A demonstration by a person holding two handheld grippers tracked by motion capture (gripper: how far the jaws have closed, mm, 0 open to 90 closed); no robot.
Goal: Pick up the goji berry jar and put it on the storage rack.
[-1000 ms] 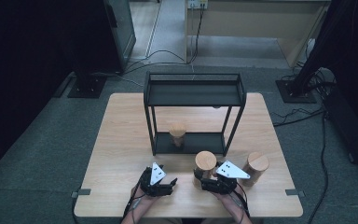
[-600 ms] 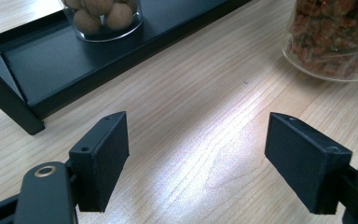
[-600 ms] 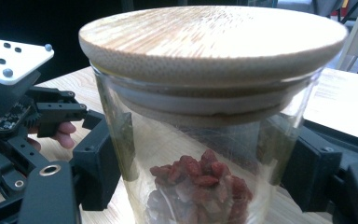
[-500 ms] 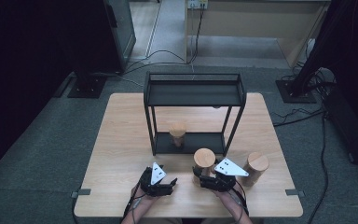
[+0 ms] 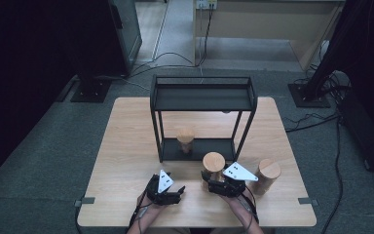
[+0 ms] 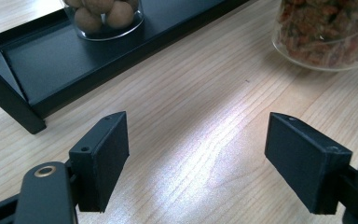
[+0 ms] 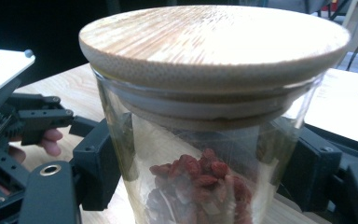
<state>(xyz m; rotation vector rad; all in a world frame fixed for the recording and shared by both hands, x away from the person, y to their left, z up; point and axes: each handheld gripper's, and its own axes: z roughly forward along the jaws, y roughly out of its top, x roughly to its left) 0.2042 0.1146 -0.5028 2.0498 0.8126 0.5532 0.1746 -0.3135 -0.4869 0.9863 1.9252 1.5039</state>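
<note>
Right gripper [image 5: 213,181] had its jaws around the glass jar with the bamboo lid [image 5: 214,165], the one holding red dried berries; in the right gripper view the jar [image 7: 205,126] stood between the two black pads [image 7: 98,168], one on each side of the glass wall and right up against it. Looked like a grip, though I couldn't confirm from these frames how hard the squeeze was. Jar stood upright on the table [image 5: 126,146], long axis vertical, just in front of the black shelf rack [image 5: 202,97] and near its front right leg. Key relation: the jar sat directly ahead of the right gripper along the jaw line, and the rack's lower tray [image 5: 209,146] was just beyond it, so any placement there would be a short forward push with a lift over the tray lip. Left gripper [image 5: 174,191] was spread wide, holding nothing, resting low over bare wood to the left of the jar; its view showed the berry jar [image 6: 326,32] off to its far right. Another jar [image 5: 185,139] with round brown pieces already stood on the lower tray, left of centre. A third lidded jar [image 5: 268,175] stood to the right of the right gripper, apart from it.
</note>
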